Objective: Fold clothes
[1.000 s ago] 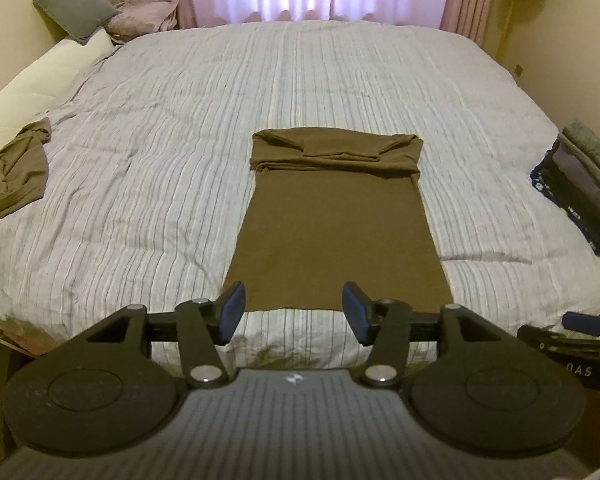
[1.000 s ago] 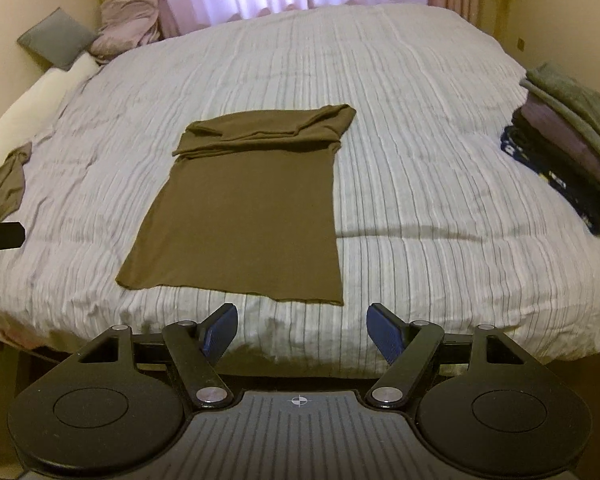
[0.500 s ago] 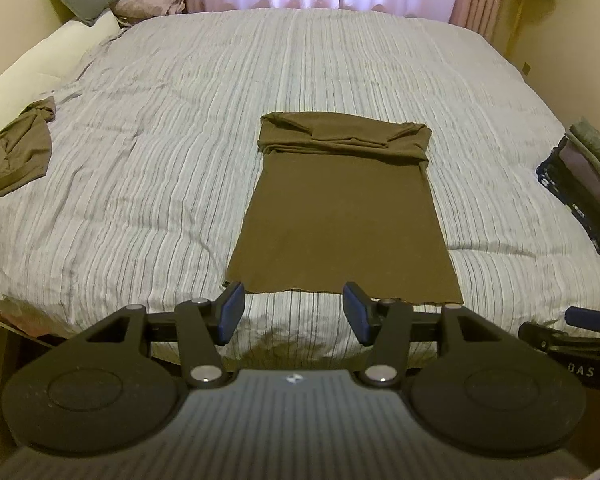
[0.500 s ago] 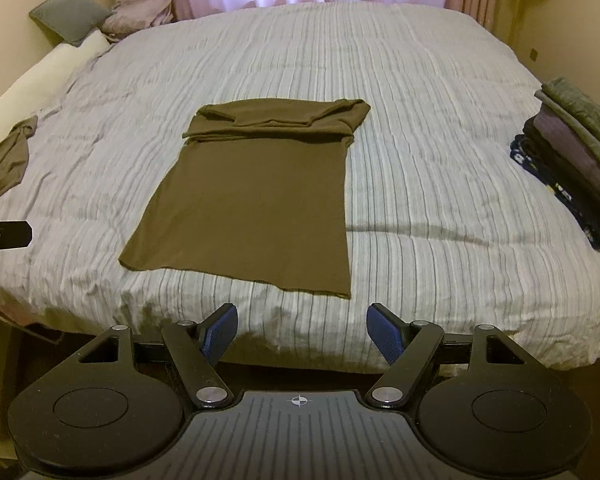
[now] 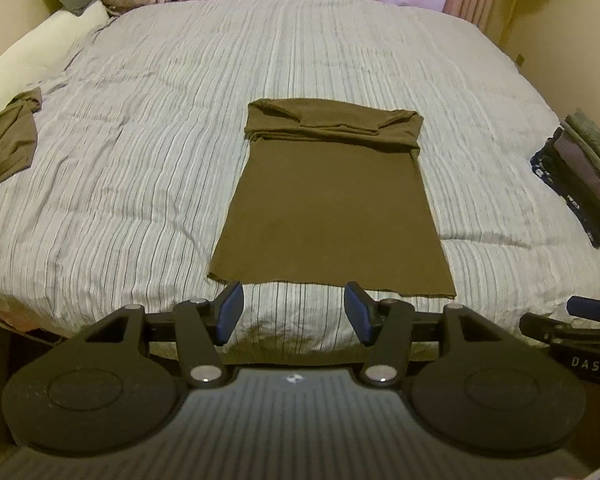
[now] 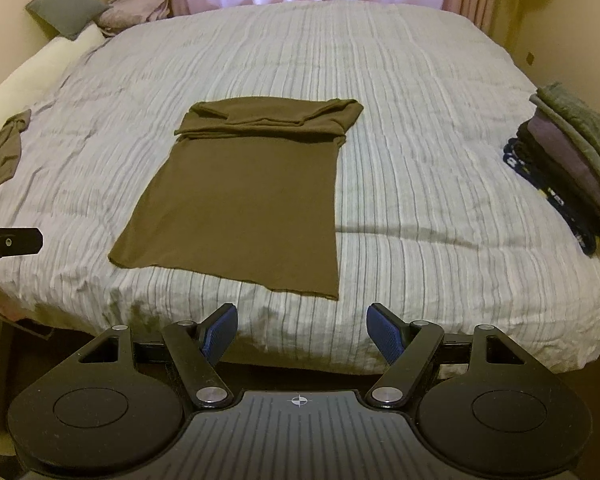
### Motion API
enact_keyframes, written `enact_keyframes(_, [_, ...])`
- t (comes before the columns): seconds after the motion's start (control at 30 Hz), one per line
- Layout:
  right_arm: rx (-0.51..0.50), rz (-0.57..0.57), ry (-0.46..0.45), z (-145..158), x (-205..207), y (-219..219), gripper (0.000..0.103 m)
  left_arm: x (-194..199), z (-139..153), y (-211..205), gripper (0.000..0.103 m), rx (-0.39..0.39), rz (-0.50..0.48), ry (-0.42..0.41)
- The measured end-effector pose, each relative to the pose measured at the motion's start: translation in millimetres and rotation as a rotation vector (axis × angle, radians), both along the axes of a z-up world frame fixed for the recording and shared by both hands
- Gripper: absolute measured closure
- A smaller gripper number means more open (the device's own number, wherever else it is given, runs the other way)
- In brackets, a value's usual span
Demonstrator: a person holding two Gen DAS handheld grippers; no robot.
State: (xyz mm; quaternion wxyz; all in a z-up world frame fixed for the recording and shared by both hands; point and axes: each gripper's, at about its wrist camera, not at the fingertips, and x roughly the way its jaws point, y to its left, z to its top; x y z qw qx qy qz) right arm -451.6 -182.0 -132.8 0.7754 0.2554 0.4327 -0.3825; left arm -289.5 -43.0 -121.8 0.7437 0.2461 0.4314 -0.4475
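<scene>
Now | left claw (image 5: 293, 311) spread | right claw (image 6: 301, 330) spread | olive shirt (image 5: 332, 204) sleeves tucked under, hidden

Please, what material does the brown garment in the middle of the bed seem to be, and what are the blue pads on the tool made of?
The brown garment looks like a thin, matte knit, perhaps cotton jersey: it lies limp and flat, with soft folds at its far end. The blue pads of the right tool look like rubber or soft plastic, with a fine dotted texture; the exact material cannot be told.
</scene>
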Motion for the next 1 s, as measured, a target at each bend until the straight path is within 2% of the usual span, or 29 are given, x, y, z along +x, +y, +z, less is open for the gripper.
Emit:
enact_keyframes(0.3, [0.045, 0.036, 0.012, -19.9, 13.5, -4.2, 0.028, 11.1, -23.4, 6.1, 0.050, 0.058, 0.046, 0.022])
enact_keyframes(0.53, [0.132, 0.025, -0.002, -50.9, 24.3, -23.2, 0.028, 42.2, -50.1, 10.1, 0.049, 0.074, 0.094, 0.069])
enact_keyframes(0.67, [0.214, -0.055, -0.030, -78.8, 19.0, -46.9, 0.028, 73.5, -75.2, 12.8, 0.048, 0.072, 0.124, 0.110])
enact_keyframes(0.77, [0.257, -0.140, -0.071, -102.3, 11.4, -66.3, 0.028, 100.5, -105.5, 5.1, 0.049, 0.062, 0.124, 0.163])
enact_keyframes(0.9, [0.289, -0.239, -0.136, -133.4, 1.1, -92.2, 0.028, 129.9, -145.7, -22.1, 0.056, 0.037, 0.060, 0.183])
enact_keyframes(1.0, [0.300, -0.290, -0.211, -157.6, -8.3, -114.8, 0.028, 150.1, -173.0, -42.5, 0.056, -0.003, 0.011, 0.187])
